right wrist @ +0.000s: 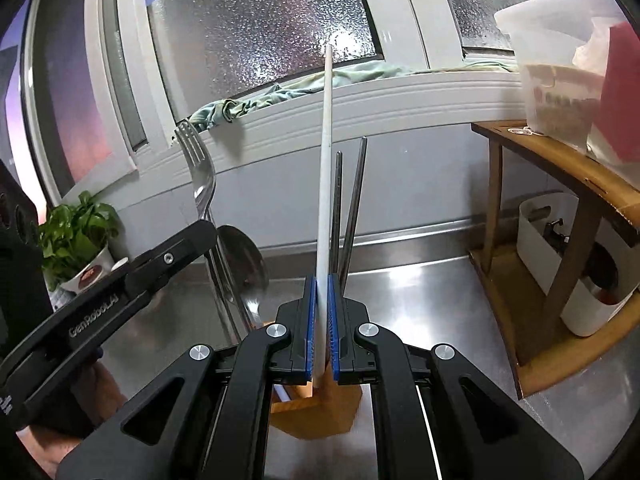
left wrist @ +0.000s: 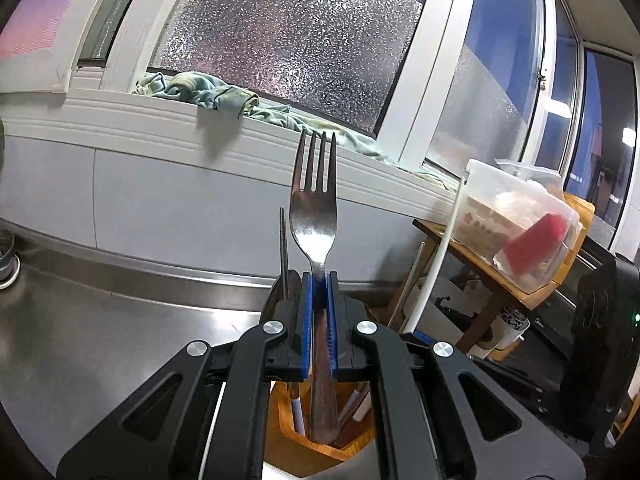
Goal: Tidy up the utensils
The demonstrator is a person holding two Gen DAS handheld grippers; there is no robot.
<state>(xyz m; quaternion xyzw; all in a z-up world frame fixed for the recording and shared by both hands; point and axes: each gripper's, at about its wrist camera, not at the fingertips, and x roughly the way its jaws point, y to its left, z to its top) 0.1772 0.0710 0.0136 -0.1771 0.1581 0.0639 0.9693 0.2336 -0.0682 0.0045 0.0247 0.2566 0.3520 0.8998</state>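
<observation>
My left gripper [left wrist: 319, 280] is shut on a steel fork [left wrist: 314, 200] that stands upright with its tines up. The fork's handle end reaches down into a wooden utensil holder [left wrist: 292, 436]. My right gripper [right wrist: 321, 284] is shut on a long white chopstick [right wrist: 326, 152], also upright, whose lower end goes into the same holder [right wrist: 320, 412]. Two metal chopsticks [right wrist: 352, 200] and a spoon [right wrist: 244, 256] stand in the holder. In the right wrist view the left gripper [right wrist: 206, 232] and its fork [right wrist: 200, 176] are at the left, close beside the white chopstick.
The holder rests on a steel counter [right wrist: 420, 288] below a windowsill with a crumpled cloth [left wrist: 208, 94]. A wooden rack [right wrist: 560, 160] at the right carries a clear plastic container [right wrist: 560, 68], with a white bin [right wrist: 560, 256] under it. A potted plant [right wrist: 80, 236] is at the left.
</observation>
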